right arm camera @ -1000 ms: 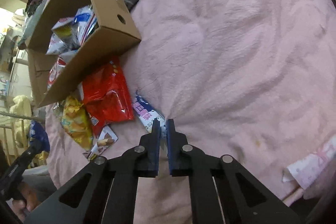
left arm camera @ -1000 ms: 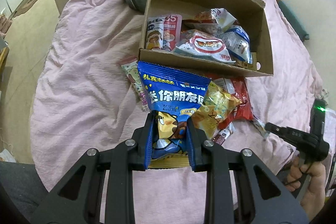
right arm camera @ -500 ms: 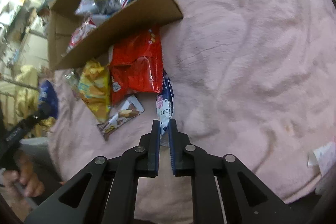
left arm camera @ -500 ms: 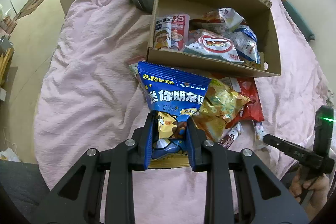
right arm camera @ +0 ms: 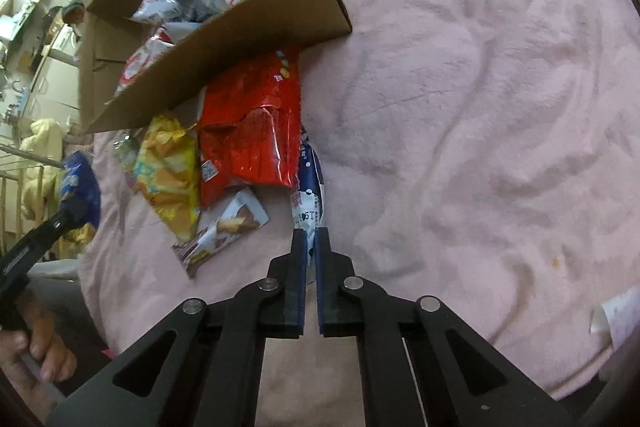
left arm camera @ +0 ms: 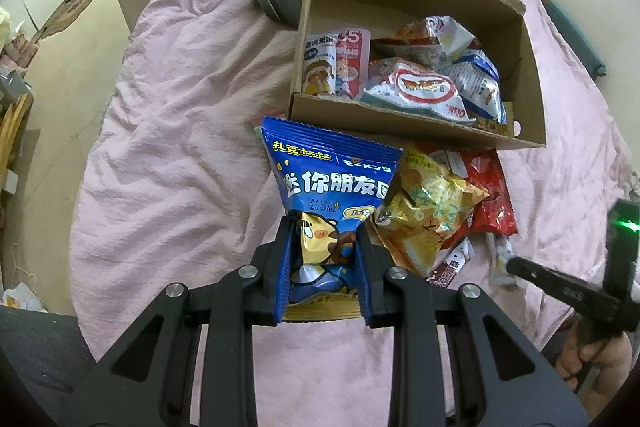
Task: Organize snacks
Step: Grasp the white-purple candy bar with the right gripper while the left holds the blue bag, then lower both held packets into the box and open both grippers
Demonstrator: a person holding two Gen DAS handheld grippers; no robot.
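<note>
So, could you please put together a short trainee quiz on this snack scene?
1. True or false: the left gripper is clamped on the blue bag.
2. What does the right gripper pinch? A) red bag B) blue-white packet C) yellow bag
3. Fill in: the red bag lies on the blanket, just outside the cardboard ____.

Key:
1. True; the bag sits between its pads.
2. B; the jaws have just closed on the end of the blue-white packet.
3. box; it already holds several snacks.
</note>
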